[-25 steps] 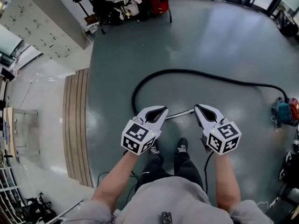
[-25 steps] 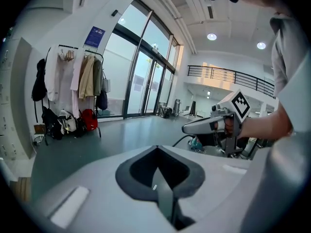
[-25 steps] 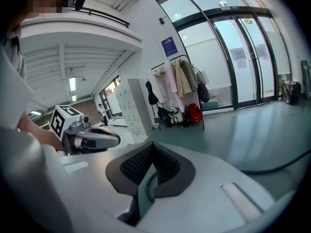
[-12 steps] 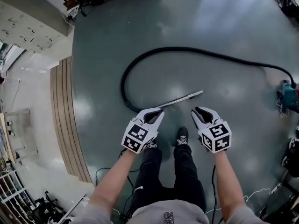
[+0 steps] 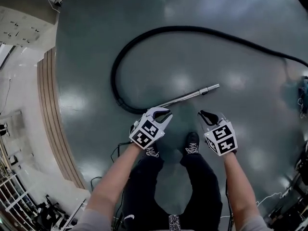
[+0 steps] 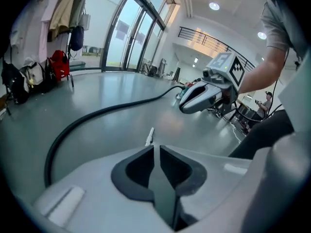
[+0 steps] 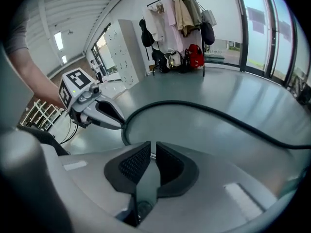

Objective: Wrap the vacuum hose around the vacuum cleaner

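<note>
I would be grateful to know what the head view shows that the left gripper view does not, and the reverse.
Only the head view shows the person's shoes and the wooden floor strip. Only the left gripper view shows the glass doors, the hung coats and the red bag. Both show the black hose and the metal wand.

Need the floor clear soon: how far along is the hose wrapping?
Done: nothing; the hose lies looped on the floor. In hand: left gripper and right gripper hover empty by its wand, the right's fingers having just closed further. Left: all the wrapping.
</note>
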Demonstrator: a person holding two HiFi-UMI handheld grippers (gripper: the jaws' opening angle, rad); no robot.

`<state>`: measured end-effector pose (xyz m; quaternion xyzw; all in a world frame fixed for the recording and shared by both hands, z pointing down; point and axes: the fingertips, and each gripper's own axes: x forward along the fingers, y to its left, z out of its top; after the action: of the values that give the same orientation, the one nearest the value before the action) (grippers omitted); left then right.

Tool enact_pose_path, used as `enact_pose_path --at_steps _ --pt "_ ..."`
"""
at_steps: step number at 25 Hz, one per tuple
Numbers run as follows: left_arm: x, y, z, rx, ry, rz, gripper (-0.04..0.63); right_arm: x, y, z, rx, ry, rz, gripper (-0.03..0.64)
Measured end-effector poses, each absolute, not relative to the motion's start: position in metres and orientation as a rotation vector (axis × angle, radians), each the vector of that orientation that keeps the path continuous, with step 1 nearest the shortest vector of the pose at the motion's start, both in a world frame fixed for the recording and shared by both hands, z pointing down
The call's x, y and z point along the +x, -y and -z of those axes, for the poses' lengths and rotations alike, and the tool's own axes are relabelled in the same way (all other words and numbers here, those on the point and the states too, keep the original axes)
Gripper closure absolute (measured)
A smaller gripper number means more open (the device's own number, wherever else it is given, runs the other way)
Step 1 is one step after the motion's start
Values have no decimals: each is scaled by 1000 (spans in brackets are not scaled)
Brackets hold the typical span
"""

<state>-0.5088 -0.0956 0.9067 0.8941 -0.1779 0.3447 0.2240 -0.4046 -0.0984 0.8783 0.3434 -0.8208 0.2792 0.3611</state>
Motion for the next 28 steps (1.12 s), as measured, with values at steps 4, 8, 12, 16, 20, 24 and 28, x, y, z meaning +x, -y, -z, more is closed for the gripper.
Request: enact_pose_path --at_steps 4,8,12,16,20,24,28 --pt "-508 102 -1000 2441 412 -1042 515 -414 111 -954 818 2135 -698 543" --pt "-490 113 -1073 2429 355 -1102 456 -411 126 -1016 766 2162 -662 541" --pt "-478 115 -1136 2431 286 -1195 435 -407 133 -1069 740 2179 -616 541" --pt "-464 112 -1190 2449 190 -1301 421 -402 135 -1115 713 2202 -605 549" --pt "-447 113 -1220 2466 124 -1375 402 -399 133 -1140 703 2207 -593 565" --pt "-435 110 -1246 2489 34 -1481 402 -394 130 -1155 762 2228 -596 579" --pt "-430 111 -1263 2461 13 -1596 401 -379 123 -1154 840 2232 -638 592"
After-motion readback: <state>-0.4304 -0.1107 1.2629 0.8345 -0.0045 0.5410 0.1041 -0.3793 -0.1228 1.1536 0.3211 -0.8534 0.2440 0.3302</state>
